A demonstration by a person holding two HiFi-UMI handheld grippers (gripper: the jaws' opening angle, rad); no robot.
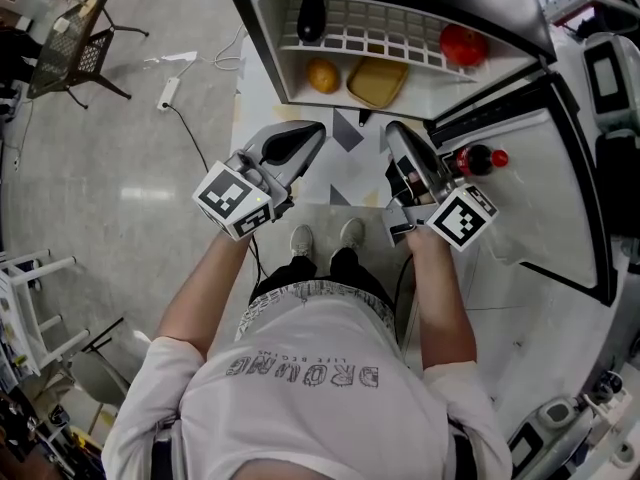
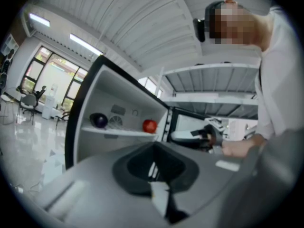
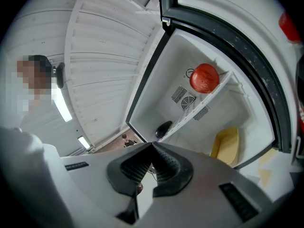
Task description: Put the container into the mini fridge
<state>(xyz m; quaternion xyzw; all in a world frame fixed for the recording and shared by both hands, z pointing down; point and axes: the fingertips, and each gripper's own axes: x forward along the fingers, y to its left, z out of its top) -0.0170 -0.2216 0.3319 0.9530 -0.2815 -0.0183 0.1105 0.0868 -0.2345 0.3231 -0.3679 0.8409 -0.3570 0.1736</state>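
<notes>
The mini fridge (image 1: 262, 38) stands open in front of me. A yellow container (image 1: 378, 81) lies on its floor, beside an orange fruit (image 1: 322, 75); the right gripper view shows the container (image 3: 227, 145) low on the right. A red fruit (image 1: 463, 45) and a dark eggplant-like thing (image 1: 311, 18) rest on the wire shelf. My left gripper (image 1: 318, 128) and right gripper (image 1: 393, 128) hover side by side just outside the opening. Both are shut with nothing between the jaws. They point level at the fridge, as the left gripper (image 2: 154, 145) and right gripper (image 3: 153, 145) show.
The fridge door (image 1: 540, 198) swings out to the right with a red-capped dark bottle (image 1: 475, 159) in its rack. A chair (image 1: 70, 53) and a power strip (image 1: 168, 93) are on the floor at the left. White equipment (image 1: 610, 78) stands at the far right.
</notes>
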